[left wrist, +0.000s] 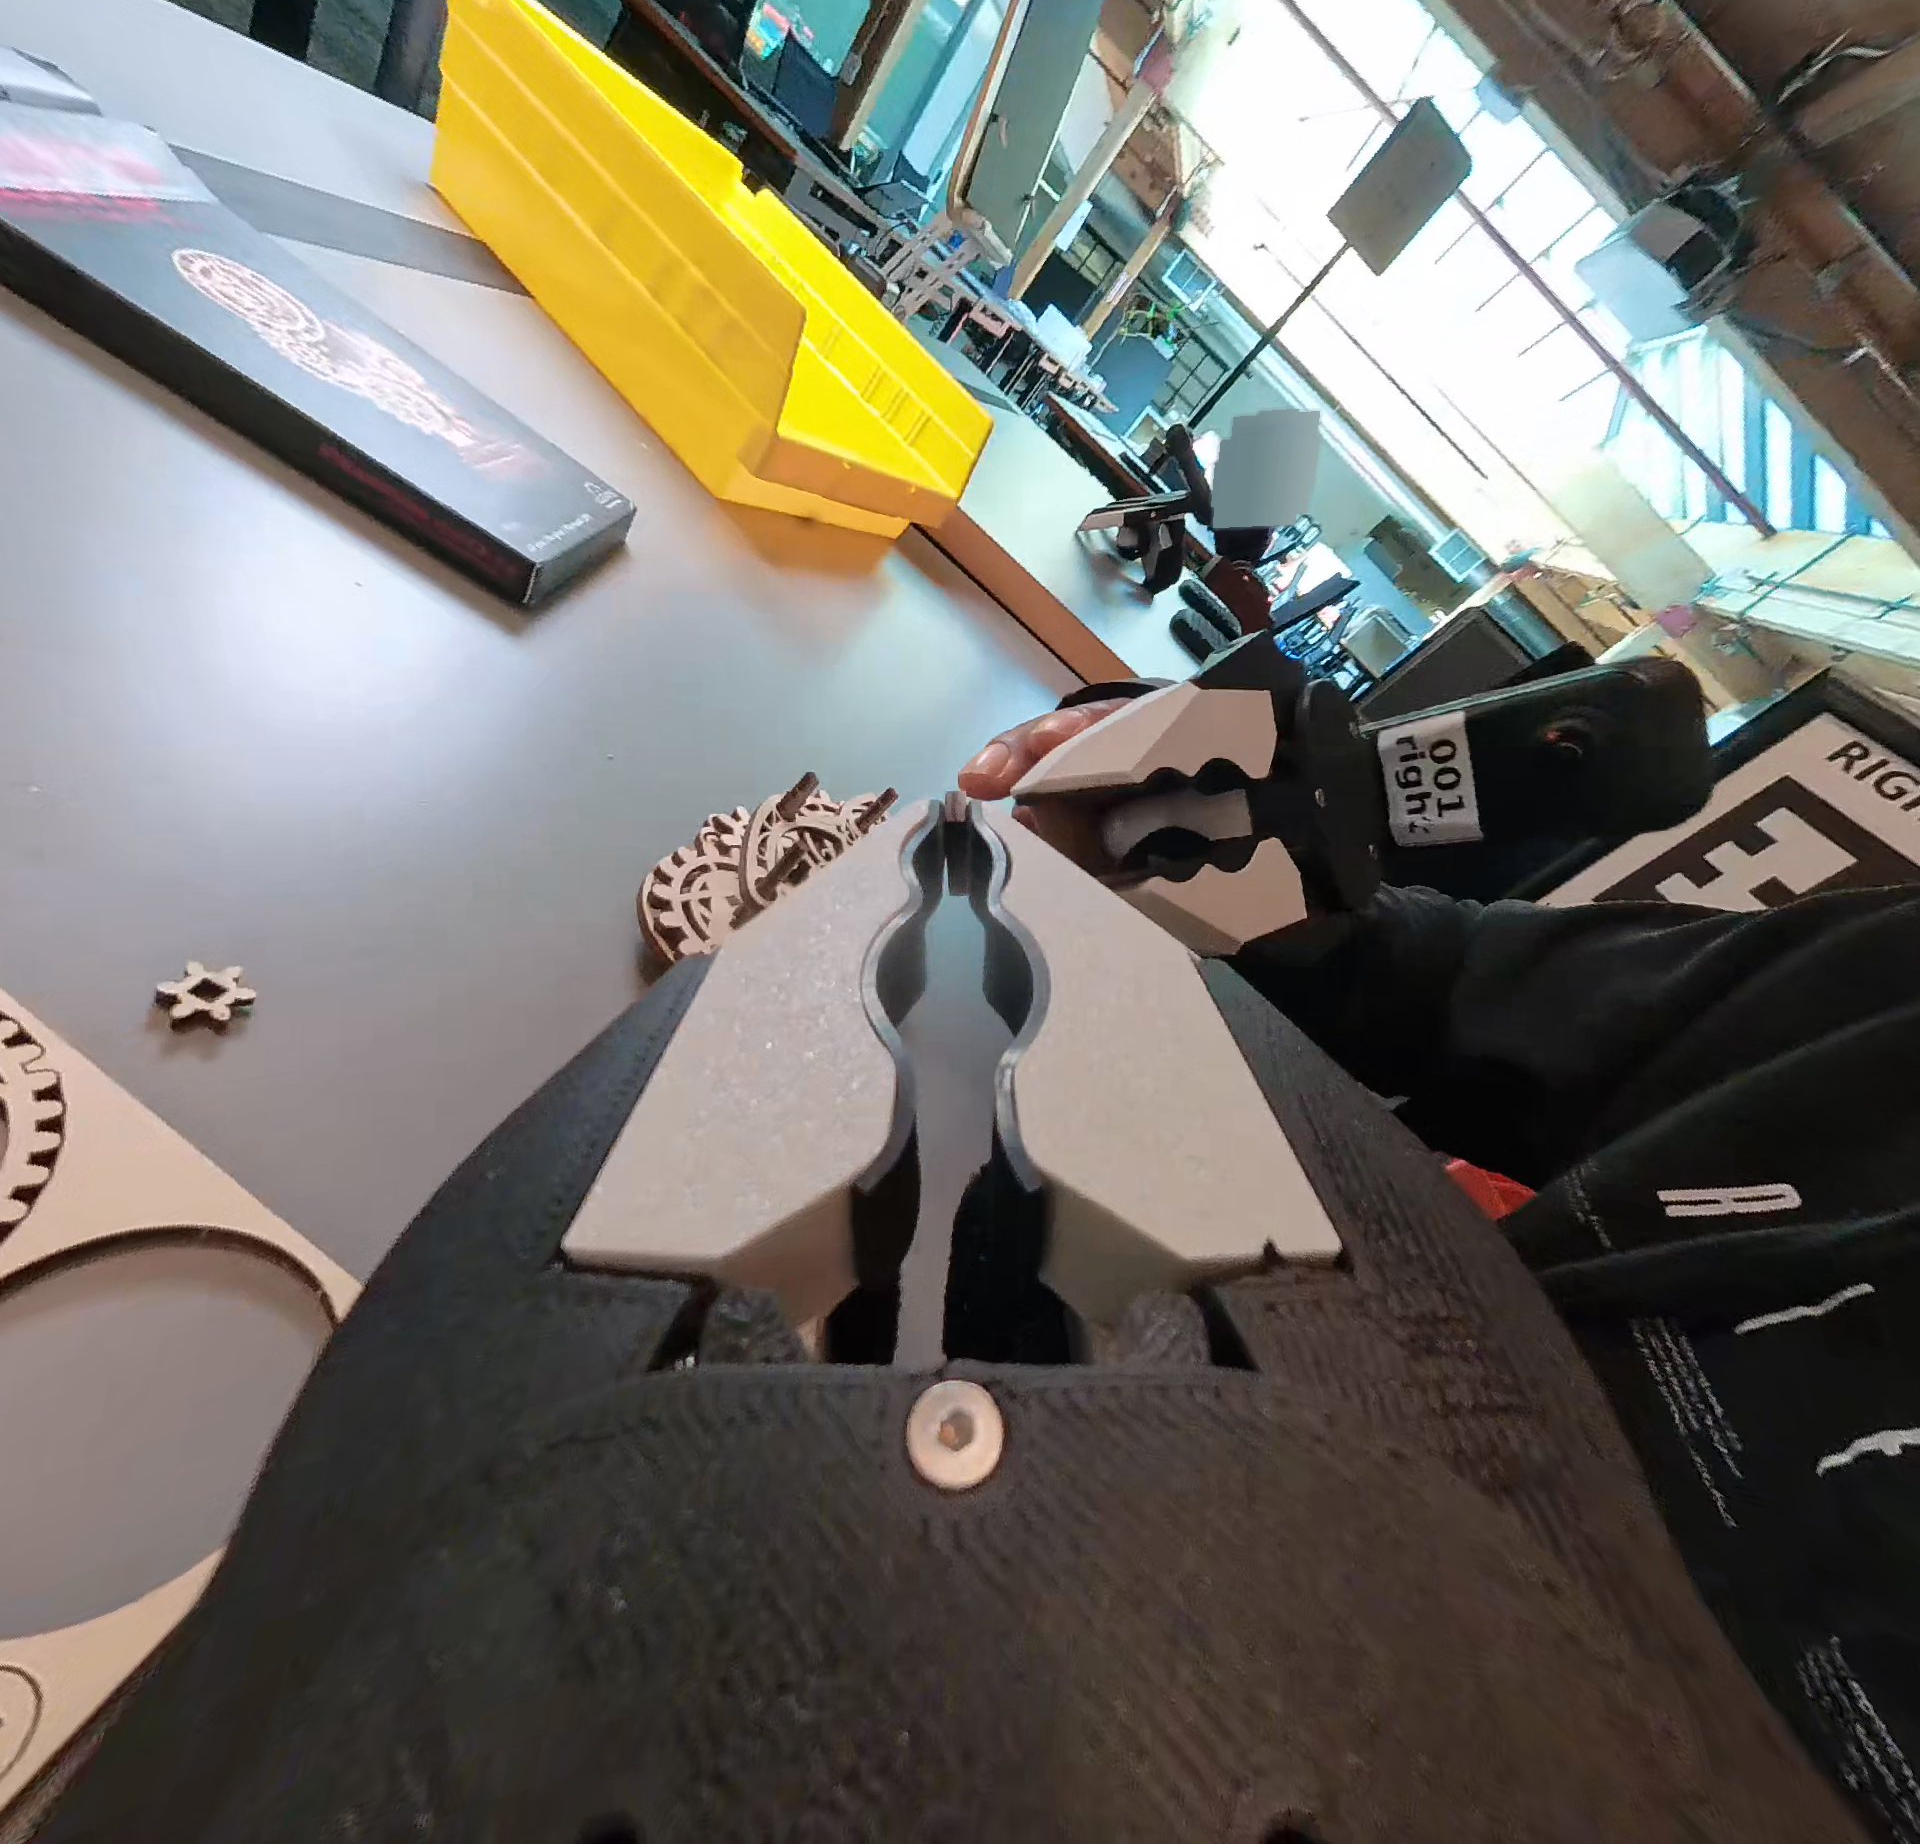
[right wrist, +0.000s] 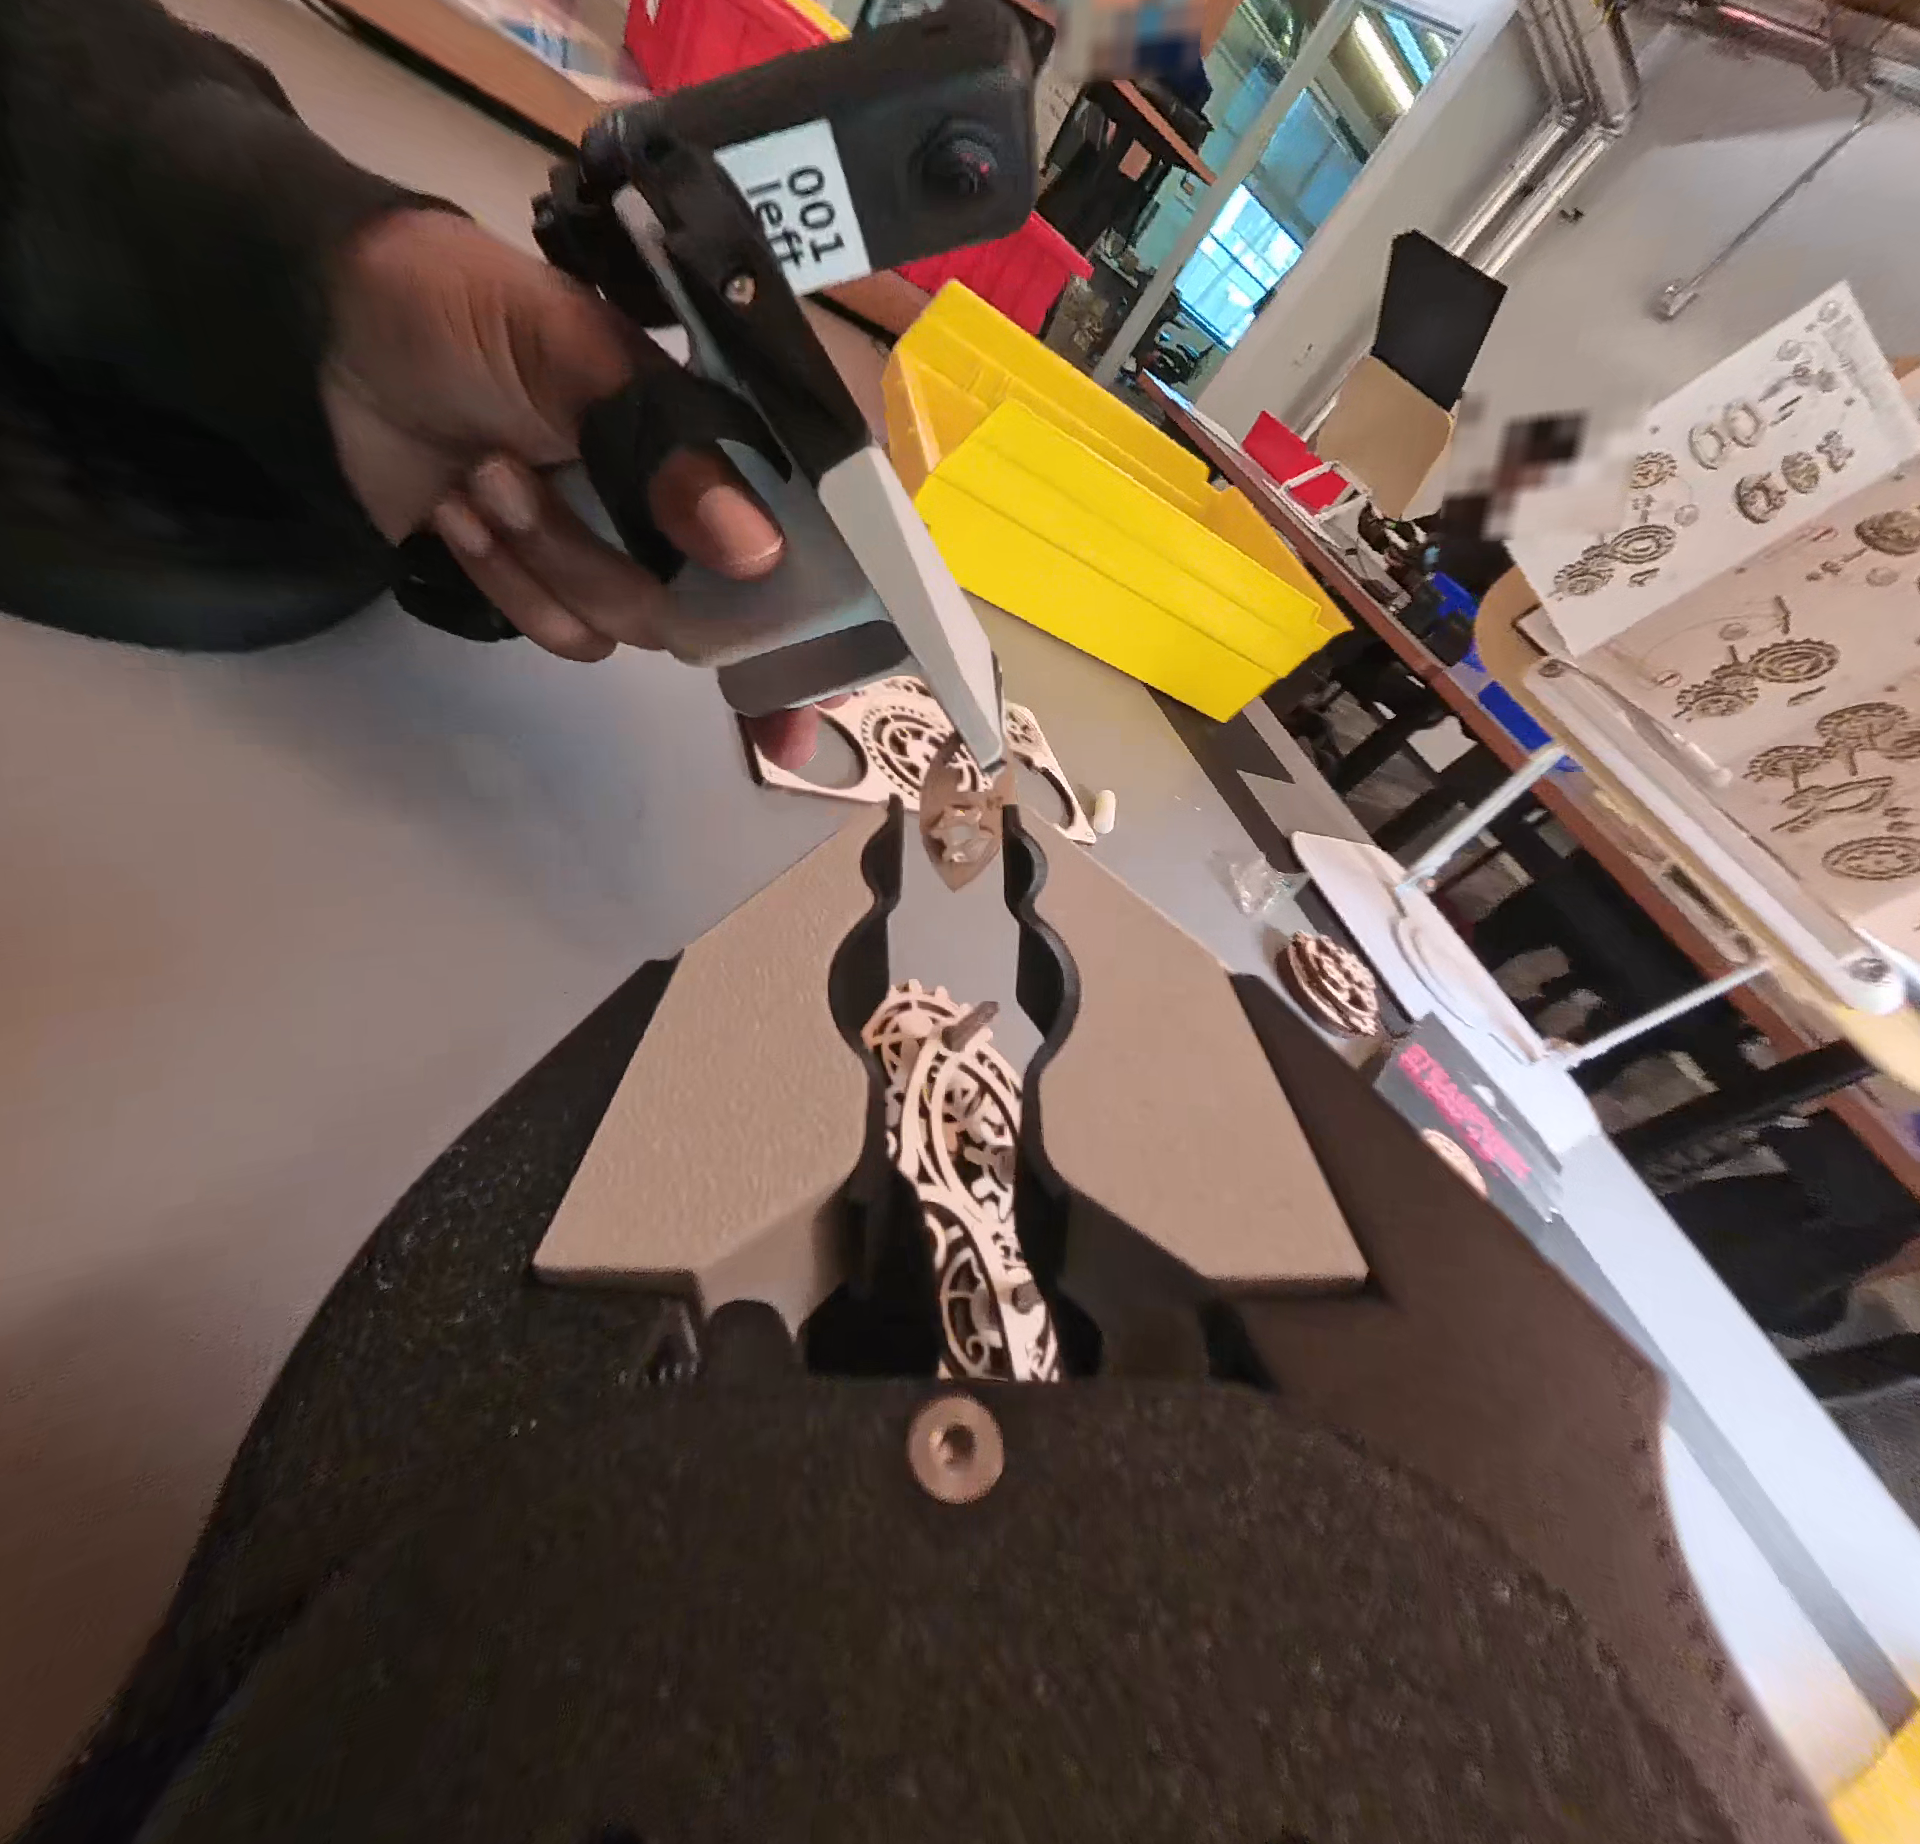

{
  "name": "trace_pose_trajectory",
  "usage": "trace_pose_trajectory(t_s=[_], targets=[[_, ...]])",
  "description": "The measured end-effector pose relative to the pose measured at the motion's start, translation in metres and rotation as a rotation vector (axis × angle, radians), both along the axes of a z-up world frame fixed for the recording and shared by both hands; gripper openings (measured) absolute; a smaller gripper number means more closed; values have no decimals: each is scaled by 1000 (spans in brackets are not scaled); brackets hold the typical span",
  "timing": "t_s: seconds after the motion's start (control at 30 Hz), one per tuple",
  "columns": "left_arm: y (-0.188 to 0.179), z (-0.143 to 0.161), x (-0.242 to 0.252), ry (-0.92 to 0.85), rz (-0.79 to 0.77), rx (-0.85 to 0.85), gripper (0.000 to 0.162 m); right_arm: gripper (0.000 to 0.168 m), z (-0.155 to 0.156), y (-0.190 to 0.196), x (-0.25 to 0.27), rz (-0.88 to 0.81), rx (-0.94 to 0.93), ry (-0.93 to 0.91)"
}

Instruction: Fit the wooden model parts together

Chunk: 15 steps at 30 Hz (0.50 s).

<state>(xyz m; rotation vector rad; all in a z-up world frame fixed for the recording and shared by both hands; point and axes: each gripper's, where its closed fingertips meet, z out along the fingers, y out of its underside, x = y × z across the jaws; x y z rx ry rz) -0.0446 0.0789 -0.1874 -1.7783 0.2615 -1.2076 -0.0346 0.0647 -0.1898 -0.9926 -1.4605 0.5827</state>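
My left gripper (left wrist: 954, 826) is shut on a thin flat wooden part (left wrist: 954, 838), seen edge-on at its tips. In the right wrist view this part (right wrist: 961, 833) is leaf-shaped with a star-shaped hole, and it hangs from the left gripper (right wrist: 989, 755). My right gripper (right wrist: 956, 849) is open around it, with a clear gap on the left side. The right gripper also shows in the left wrist view (left wrist: 1081, 833), with a thumb (left wrist: 1003, 755) beside it. A wooden gear assembly (left wrist: 748, 869) lies on the table, under the right gripper (right wrist: 966, 1171).
A yellow bin (left wrist: 675, 236) and a black box (left wrist: 312, 381) lie farther back. A small wooden gear (left wrist: 205, 996) and a cut-out wooden sheet (left wrist: 104, 1192) lie at the left. Another gear assembly (right wrist: 1335, 984), a white peg (right wrist: 1104, 809) and an instruction sheet (right wrist: 1766, 568) are at the right. My two grippers' fingertips are within a few centimetres of each other.
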Motion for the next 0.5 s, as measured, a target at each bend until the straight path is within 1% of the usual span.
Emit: trace_pose_trajectory(t_s=[0.2,0.43,0.5], targets=[[-1,-3,6,1,-6,-29,1,12,-10,5,-2,-53,129,-64],[-1,-7,5,33,-5,-33,1,8,-13,5,-2,-45,162,-89],[-1,-9,4,39,-6,-38,1,8,-15,4,-2,-32,129,-89]])
